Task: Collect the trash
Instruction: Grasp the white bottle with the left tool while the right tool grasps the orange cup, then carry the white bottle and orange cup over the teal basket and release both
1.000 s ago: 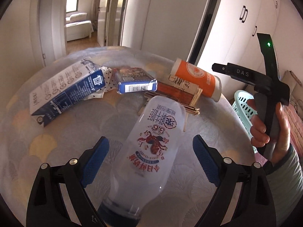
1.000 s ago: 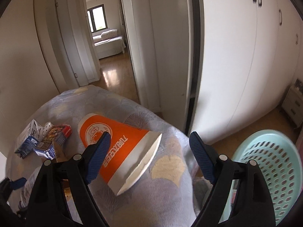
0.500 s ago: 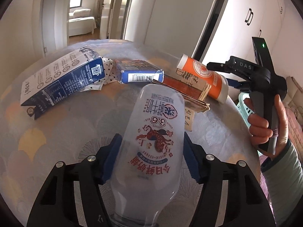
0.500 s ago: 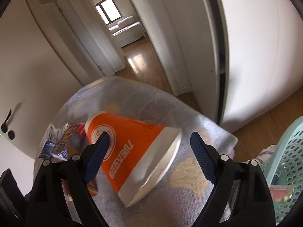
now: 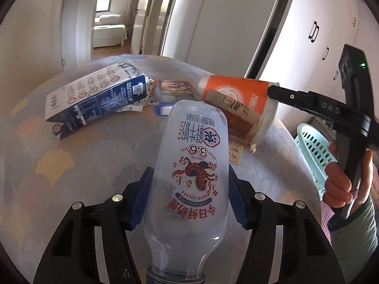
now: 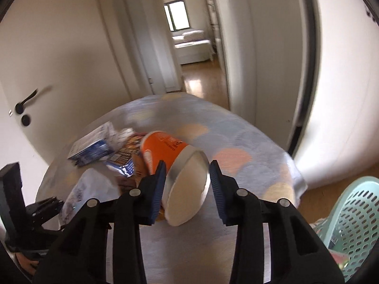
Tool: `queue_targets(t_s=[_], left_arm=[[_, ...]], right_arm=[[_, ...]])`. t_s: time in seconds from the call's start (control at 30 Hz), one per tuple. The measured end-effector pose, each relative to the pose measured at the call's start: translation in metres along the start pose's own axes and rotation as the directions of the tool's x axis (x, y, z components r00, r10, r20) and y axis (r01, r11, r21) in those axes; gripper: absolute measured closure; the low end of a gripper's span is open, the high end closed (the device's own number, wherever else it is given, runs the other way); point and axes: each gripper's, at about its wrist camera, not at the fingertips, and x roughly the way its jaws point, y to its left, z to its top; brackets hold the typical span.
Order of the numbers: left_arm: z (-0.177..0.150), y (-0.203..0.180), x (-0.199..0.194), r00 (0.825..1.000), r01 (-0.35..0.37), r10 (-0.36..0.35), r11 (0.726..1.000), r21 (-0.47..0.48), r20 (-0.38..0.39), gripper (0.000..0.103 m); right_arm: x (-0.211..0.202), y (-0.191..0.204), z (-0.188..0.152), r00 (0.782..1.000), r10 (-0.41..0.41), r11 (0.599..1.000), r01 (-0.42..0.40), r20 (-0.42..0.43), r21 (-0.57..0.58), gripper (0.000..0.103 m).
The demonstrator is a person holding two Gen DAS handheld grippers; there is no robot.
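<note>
A clear plastic milk bottle [image 5: 191, 156] with red print lies neck toward me on the round table [image 5: 71, 165]. My left gripper [image 5: 189, 196] has its jaws closing, and both blue pads press the bottle's sides. An orange paper cup [image 6: 165, 149] lies with its white rim toward the right wrist camera. My right gripper [image 6: 187, 184] has its jaws closing on that rim, which is squeezed oval between the pads. In the left wrist view the orange cup [image 5: 236, 92] is tilted up off the cloth, with a black finger at its rim.
A blue and white milk carton [image 5: 94, 97], a small blue box [image 5: 175, 90] and a brown chopstick packet [image 5: 241, 123] lie at the table's far side. A mint plastic basket [image 6: 355, 213] stands on the floor to the right. A hand [image 5: 338, 184] holds the right gripper's handle.
The left jaws went from wide open to pressed on the bottle. The right jaws narrowed onto the orange cup's rim, and the cup tipped up off the table.
</note>
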Motion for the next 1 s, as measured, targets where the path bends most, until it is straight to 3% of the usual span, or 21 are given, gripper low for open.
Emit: queue_targets(t_s=[0.13,0.4,0.53,0.67,0.77,0.83,0.9,0.93,1.0], left_arm=[[-0.002,0.002,-0.005,1.0,-0.005,0.005,1.0,-0.004,-0.002,0.046],[-0.003,0.006,-0.007,1.0,0.006,-0.006,1.0,-0.023,0.007,0.046],[-0.004,0.004,-0.006,1.0,0.004,-0.004,1.0,-0.014,0.01,0.046],[-0.005,0.002,-0.005,1.0,-0.001,0.001,1.0,-0.005,0.012,0.046],[-0.007,0.003,-0.005,1.0,0.004,-0.004,1.0,-0.011,0.014,0.046],[-0.008,0.004,-0.005,1.0,0.008,-0.008,1.0,-0.014,0.015,0.046],[-0.008,0.004,-0.006,1.0,0.007,-0.007,1.0,-0.013,0.016,0.046],[-0.008,0.004,-0.006,1.0,0.006,-0.006,1.0,-0.011,0.018,0.046],[-0.008,0.003,-0.008,1.0,0.005,-0.005,1.0,-0.006,0.023,0.046]], right_arm=[[0.005,0.016,-0.004,1.0,-0.011,1.0,0.01,-0.008,-0.023,0.066],[0.018,0.006,-0.008,0.992,0.126,0.989,-0.123,-0.03,0.083,0.062],[0.026,0.015,-0.003,0.995,0.098,0.994,-0.097,-0.02,0.057,0.036],[0.055,0.02,0.006,0.988,0.119,0.992,-0.114,-0.093,0.06,0.036],[0.069,0.019,0.006,0.985,0.127,0.989,-0.117,-0.117,0.087,0.049],[0.075,0.017,0.003,0.981,0.133,0.987,-0.119,-0.141,0.104,0.076],[0.075,0.016,-0.001,0.977,0.154,0.983,-0.136,-0.147,0.124,0.082],[0.074,0.017,-0.002,0.978,0.152,0.983,-0.135,-0.144,0.123,0.092],[0.063,0.02,-0.006,0.984,0.125,0.989,-0.113,-0.125,0.099,0.101]])
